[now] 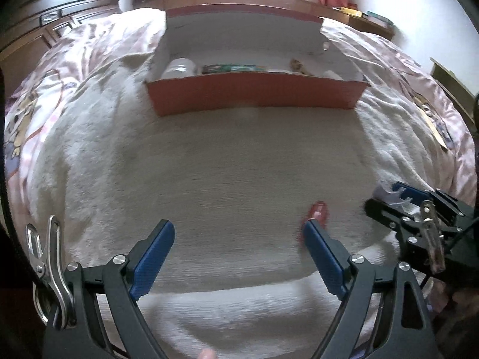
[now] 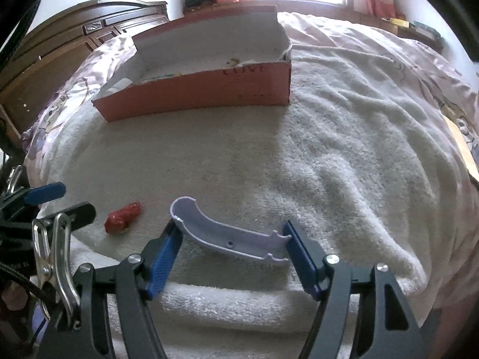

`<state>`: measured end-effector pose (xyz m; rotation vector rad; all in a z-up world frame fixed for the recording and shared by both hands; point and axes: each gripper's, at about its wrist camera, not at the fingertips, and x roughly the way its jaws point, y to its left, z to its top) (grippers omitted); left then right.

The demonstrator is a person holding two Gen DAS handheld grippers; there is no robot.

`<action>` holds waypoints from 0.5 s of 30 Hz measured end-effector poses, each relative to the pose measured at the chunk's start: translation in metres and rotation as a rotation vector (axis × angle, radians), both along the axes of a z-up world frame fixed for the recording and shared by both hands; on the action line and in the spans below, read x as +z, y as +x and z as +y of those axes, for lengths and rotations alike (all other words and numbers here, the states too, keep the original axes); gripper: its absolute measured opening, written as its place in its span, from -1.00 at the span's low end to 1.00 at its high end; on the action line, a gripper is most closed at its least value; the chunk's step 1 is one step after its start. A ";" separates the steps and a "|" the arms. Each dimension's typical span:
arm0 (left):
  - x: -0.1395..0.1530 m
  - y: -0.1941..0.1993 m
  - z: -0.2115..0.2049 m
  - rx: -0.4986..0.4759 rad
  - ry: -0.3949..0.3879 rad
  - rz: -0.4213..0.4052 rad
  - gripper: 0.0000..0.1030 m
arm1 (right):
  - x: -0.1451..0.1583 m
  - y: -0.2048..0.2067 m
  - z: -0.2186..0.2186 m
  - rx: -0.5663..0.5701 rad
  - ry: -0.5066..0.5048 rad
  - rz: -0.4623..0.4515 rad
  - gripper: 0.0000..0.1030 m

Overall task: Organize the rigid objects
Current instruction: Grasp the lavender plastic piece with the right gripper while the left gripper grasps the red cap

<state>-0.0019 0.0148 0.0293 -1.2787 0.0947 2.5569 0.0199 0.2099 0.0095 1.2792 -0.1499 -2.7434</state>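
Note:
A lilac curved plastic piece [image 2: 227,237] spans the jaws of my right gripper [image 2: 233,226], whose blue pads press on its two ends just above the white towel [image 2: 329,155]. The same piece [image 1: 386,193] shows at the right edge of the left wrist view. A small red object [image 2: 122,215] lies on the towel to its left, right beside the tip of one finger of my left gripper [image 1: 238,224], which stands open and holds nothing. An open red cardboard box [image 1: 254,95] sits farther back on the bed, with a white jar [image 1: 179,67] and a green packet [image 1: 230,68] inside.
The towel covers a pink patterned bedspread [image 1: 98,39]. A dark wooden headboard [image 2: 60,48] stands at the left. A wooden ledge with books [image 1: 374,18] runs under the bright window behind the box.

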 end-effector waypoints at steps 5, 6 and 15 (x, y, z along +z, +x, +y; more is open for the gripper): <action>-0.003 0.004 0.017 -0.065 -0.016 0.000 0.62 | -0.002 0.001 0.005 0.017 -0.020 0.006 0.42; -0.004 0.005 0.021 -0.079 -0.024 0.002 0.53 | -0.002 0.002 0.006 0.019 -0.025 0.007 0.43; -0.016 0.008 0.057 -0.191 -0.076 0.002 -0.20 | -0.004 0.005 0.005 0.040 -0.006 0.019 0.43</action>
